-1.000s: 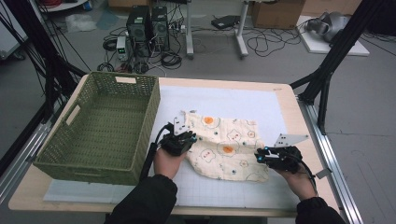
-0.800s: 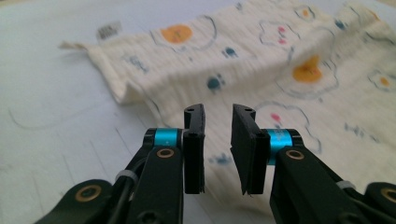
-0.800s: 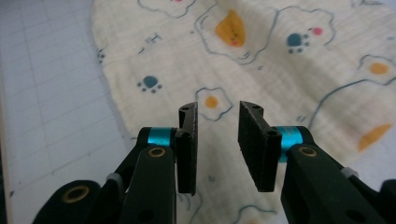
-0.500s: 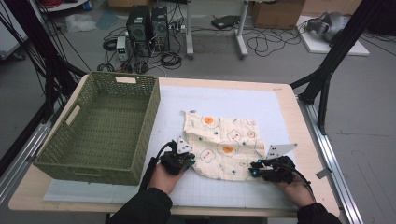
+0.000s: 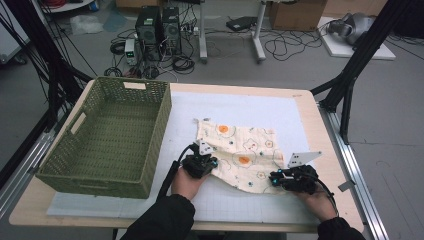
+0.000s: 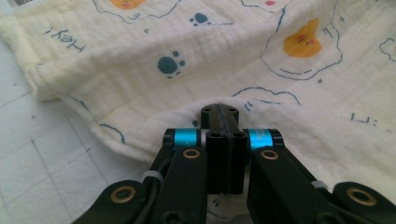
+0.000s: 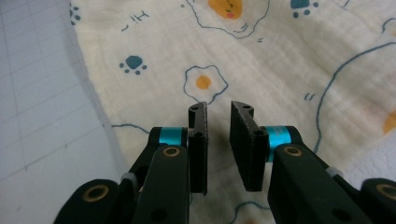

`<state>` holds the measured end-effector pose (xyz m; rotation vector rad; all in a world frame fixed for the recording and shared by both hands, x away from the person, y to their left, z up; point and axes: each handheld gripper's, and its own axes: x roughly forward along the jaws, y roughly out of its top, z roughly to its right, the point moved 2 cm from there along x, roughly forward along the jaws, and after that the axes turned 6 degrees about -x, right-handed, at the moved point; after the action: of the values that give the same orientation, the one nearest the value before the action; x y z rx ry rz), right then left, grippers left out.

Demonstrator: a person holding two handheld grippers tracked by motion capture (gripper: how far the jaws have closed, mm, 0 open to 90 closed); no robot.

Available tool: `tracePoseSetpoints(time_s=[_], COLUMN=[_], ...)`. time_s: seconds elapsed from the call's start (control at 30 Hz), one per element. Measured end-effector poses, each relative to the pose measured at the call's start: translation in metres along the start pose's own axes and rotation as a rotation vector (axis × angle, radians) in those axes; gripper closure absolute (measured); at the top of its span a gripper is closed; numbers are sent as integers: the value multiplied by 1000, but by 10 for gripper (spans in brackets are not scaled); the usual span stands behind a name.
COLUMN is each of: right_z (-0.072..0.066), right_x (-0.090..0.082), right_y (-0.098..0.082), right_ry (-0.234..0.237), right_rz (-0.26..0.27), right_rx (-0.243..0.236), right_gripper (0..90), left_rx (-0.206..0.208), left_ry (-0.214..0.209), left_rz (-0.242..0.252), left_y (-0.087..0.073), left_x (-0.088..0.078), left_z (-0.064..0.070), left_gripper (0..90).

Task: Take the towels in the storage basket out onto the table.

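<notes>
A cream cloth (image 5: pixel 240 147) printed with fried eggs and blue paw marks lies spread on the white mat in the high view. My left gripper (image 5: pixel 209 163) is at the cloth's near left edge; in the left gripper view its jaws (image 6: pixel 220 112) are pressed together on a raised fold of the cloth (image 6: pixel 140 84). My right gripper (image 5: pixel 275 178) is at the near right edge. Its jaws (image 7: pixel 219 109) have just been closing and stand a narrow gap apart, low over the cloth (image 7: pixel 261 60), with no fold pinched between them.
A green woven basket (image 5: pixel 159 127) stands on the left of the table, close beside my left hand. The white gridded mat (image 5: pixel 240 102) covers the tabletop. Black frame legs (image 5: pixel 350 85) rise at the table's right side; computers and cables lie on the floor beyond.
Both hands have drawn back toward the table's near edge, the left one lower on the cloth. The cloth has gone from bunched to flatter and wider.
</notes>
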<state>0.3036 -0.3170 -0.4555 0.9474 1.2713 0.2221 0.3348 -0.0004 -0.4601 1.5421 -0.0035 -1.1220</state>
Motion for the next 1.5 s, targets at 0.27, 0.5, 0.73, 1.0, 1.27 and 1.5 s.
tracePoseSetpoints(time_s=[0.27, 0.5, 0.73, 1.0, 1.27, 1.5], right_z=[0, 2, -8, -23, -20, -18], right_x=[-1, -6, -19, -13, -7, -5], right_y=[0, -4, -2, -1, -6, -5], right_ry=[-10, -32, -33, 25, 24, 15], right_rz=[-3, 1, 59, 24, -12, -7], right_rx=[-2, 11, -4, -41, -40, -36], right_gripper=[753, 719, 707, 673, 658, 701], left_rx=[-16, -9, -13, 44, 53, 67], left_ry=[-3, -21, -32, -59, -45, -41], left_rz=[15, 58, 88, -2, -36, 9], left_y=[9, 12, -2, -25, -26, -22], left_x=[11, -10, -45, -61, -36, -22], left_z=[2, 0, -4, 6, 14, 20], left_gripper=[895, 874, 836, 790, 742, 809])
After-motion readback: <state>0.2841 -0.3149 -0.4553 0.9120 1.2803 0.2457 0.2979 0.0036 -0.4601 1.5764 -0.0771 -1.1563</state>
